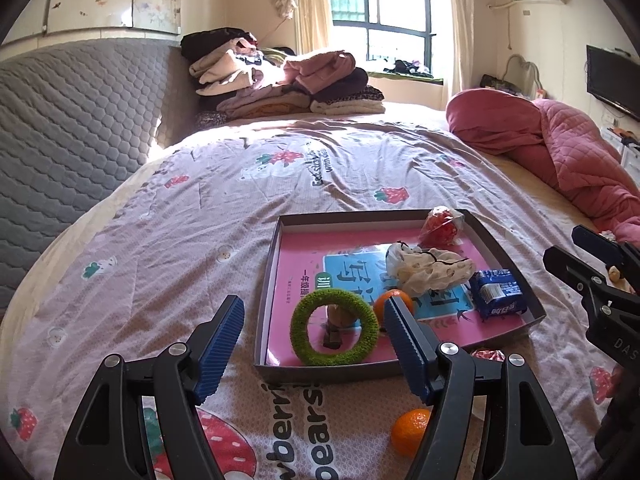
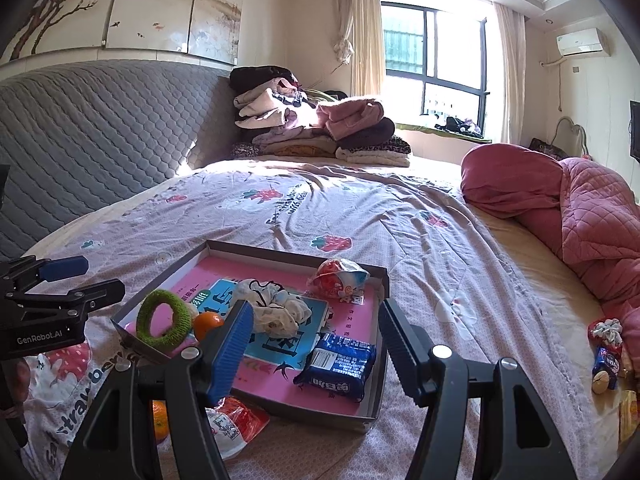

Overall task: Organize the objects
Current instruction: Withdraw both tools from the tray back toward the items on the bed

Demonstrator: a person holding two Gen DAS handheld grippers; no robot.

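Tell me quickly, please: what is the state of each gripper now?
Left gripper: open, holding nothing.
Right gripper: open, holding nothing.

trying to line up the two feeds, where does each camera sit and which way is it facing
Left wrist: sits on the left gripper, looks forward and down over the bed at the shallow box; its own open blue-padded fingers show, and the right gripper at the right edge.
Right wrist: sits on the right gripper, faces the same box from further right; its open fingers show, and the left gripper at the left edge.
Shared: box, green ring, blue packet, window.
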